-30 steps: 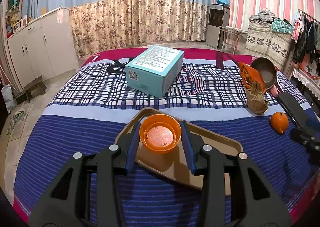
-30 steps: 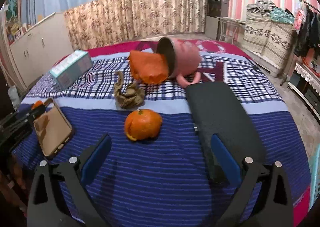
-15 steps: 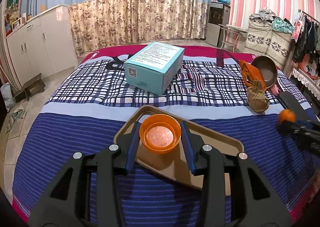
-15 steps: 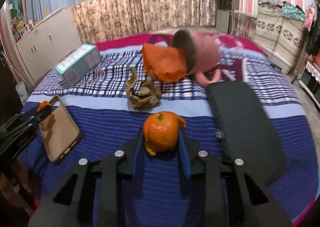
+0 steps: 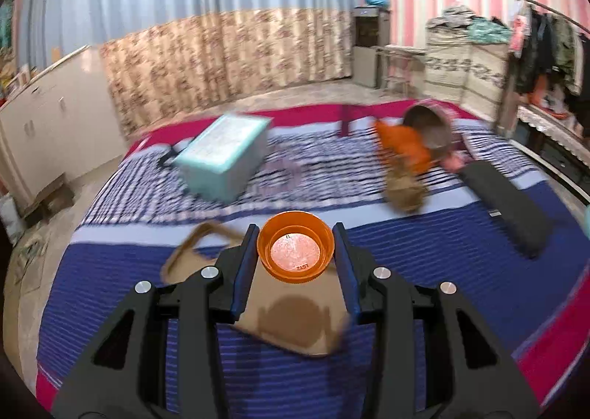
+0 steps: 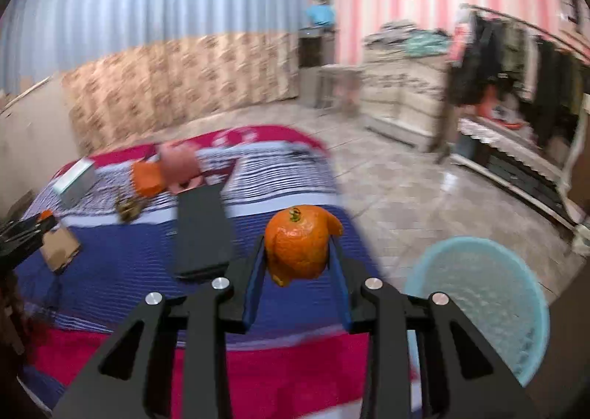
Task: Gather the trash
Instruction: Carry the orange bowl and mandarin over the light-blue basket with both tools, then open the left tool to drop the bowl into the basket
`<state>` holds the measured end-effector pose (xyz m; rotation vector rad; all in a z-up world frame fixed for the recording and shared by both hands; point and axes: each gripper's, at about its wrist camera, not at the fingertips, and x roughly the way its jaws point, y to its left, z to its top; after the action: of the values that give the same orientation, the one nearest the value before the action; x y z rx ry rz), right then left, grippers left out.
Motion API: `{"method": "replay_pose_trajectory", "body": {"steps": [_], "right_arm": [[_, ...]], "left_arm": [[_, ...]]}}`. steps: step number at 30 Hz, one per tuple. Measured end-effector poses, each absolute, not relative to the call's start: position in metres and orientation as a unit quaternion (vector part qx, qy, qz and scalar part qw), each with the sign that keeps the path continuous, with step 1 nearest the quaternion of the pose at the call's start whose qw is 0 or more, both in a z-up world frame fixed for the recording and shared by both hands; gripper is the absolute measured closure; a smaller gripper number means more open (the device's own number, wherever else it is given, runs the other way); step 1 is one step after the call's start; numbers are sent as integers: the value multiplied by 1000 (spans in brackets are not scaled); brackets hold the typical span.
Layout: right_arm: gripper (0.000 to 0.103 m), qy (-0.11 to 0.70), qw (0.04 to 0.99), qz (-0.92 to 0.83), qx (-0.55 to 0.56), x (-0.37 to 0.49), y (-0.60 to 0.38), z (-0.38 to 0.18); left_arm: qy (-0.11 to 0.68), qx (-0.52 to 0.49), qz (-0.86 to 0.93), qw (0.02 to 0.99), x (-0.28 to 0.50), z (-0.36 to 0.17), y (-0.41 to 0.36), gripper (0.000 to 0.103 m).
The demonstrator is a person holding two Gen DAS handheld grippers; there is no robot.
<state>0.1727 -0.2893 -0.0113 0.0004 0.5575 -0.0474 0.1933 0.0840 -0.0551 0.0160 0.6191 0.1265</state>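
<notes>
My left gripper (image 5: 295, 253) is shut on an orange bottle cap (image 5: 296, 251) and holds it above a brown tray (image 5: 295, 315) on the bed. My right gripper (image 6: 298, 253) is shut on an orange peel (image 6: 297, 242) and holds it in the air past the bed's right edge. A light blue waste basket (image 6: 479, 301) stands on the floor at the lower right of the right wrist view. A crumpled brown wrapper (image 5: 403, 190) and an orange bag (image 5: 403, 146) lie on the bed. The left gripper (image 6: 22, 234) shows at the right wrist view's left edge.
A teal box (image 5: 225, 157) lies on the bed's checked part. A pink pot (image 5: 431, 124) lies on its side behind the orange bag. A black flat case (image 5: 505, 205) lies at the bed's right. White cabinets (image 5: 48, 116) stand left; a clothes rack (image 6: 516, 61) stands right.
My right gripper lifted the orange peel off the bed and swung right, bringing the blue basket into view. My left gripper lifted the cap off the tray and turned right.
</notes>
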Motion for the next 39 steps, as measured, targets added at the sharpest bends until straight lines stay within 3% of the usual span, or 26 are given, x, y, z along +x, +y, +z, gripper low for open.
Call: {"method": "replay_pose_trajectory", "body": {"steps": [19, 39], "right_arm": [[69, 254, 945, -196, 66, 124, -473, -21], [70, 266, 927, -231, 128, 112, -531, -44]], "left_arm": [[255, 53, -149, 954, 196, -2, -172, 64], [272, 124, -299, 906, 176, -39, -348, 64]]}}
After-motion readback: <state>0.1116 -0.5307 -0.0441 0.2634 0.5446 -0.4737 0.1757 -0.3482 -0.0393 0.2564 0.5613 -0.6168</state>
